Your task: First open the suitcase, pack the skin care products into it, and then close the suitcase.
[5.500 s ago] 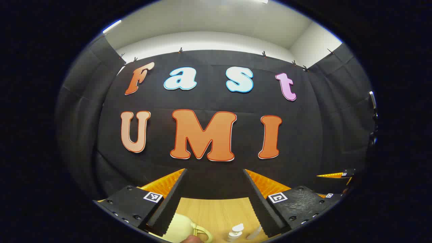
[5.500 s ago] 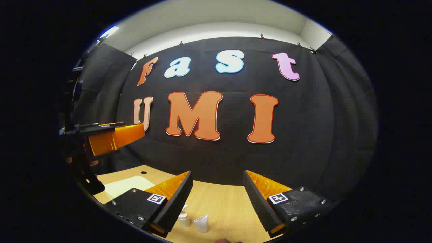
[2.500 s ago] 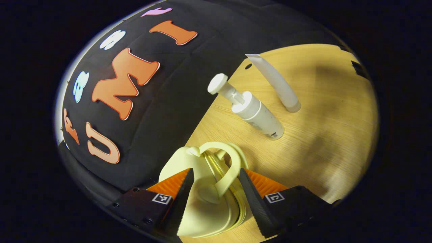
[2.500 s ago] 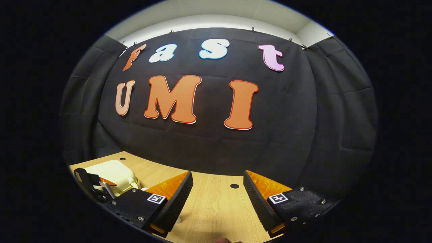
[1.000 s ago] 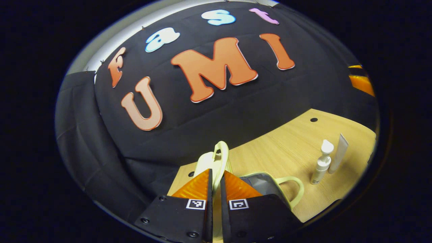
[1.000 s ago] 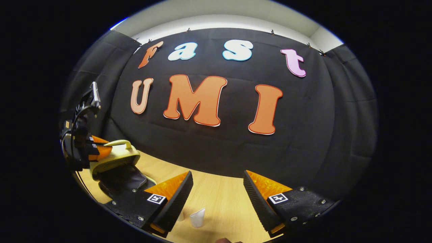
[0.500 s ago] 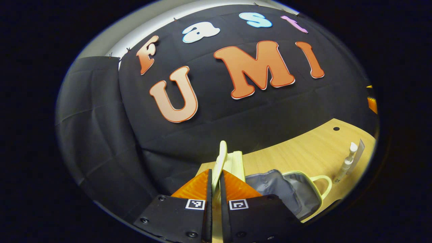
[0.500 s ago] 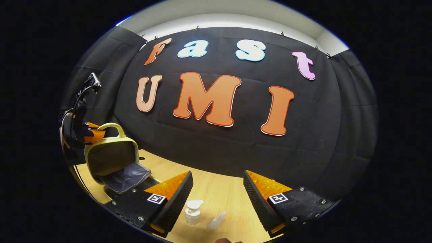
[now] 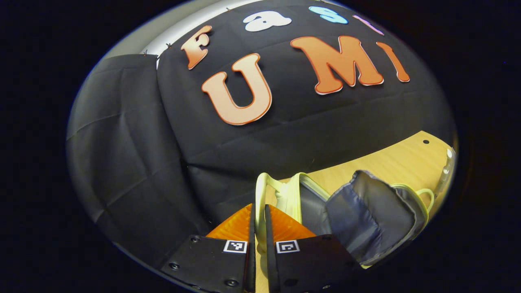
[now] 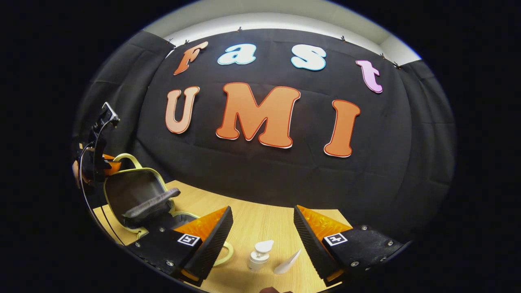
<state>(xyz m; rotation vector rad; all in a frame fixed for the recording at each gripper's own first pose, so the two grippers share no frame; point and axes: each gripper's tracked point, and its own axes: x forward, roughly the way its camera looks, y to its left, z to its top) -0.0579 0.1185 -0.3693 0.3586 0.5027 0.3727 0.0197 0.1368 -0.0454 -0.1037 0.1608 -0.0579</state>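
Left gripper (image 9: 259,215): fingers are pressing nearly together, pinching the pale yellow handle (image 9: 260,191) of the suitcase (image 9: 366,215) between them. The handle is running up out of the narrow gap and curving over; its lower part is hidden between the fingers. The lid is standing up off the wooden table (image 9: 390,162), and a grey lining flap is sagging across the opening, covering most of the inside. What lies under the flap cannot be made out. A second yellow handle loop is poking out at the case's far right edge. At the right rim of the left gripper view, a white pump bottle (image 9: 445,169) is showing as a thin sliver, badly squeezed by the lens and partly cut off.

Right gripper (image 10: 262,228): fingers are standing wide apart, holding nothing, hovering over the table. Between them, on the wood, the pump bottle (image 10: 258,255) is standing upright and a white tube (image 10: 287,257) is lying just beside it on its right; whether they are touching cannot be told. Both are well apart from the suitcase. In the right gripper view the open suitcase (image 10: 136,193) is sitting at the far left, lid raised, dark interior facing this way, its base partly blocked by the right gripper's near finger. The left gripper (image 10: 106,165) is showing behind the lid's top handle, mostly hidden, with a cable trailing down.
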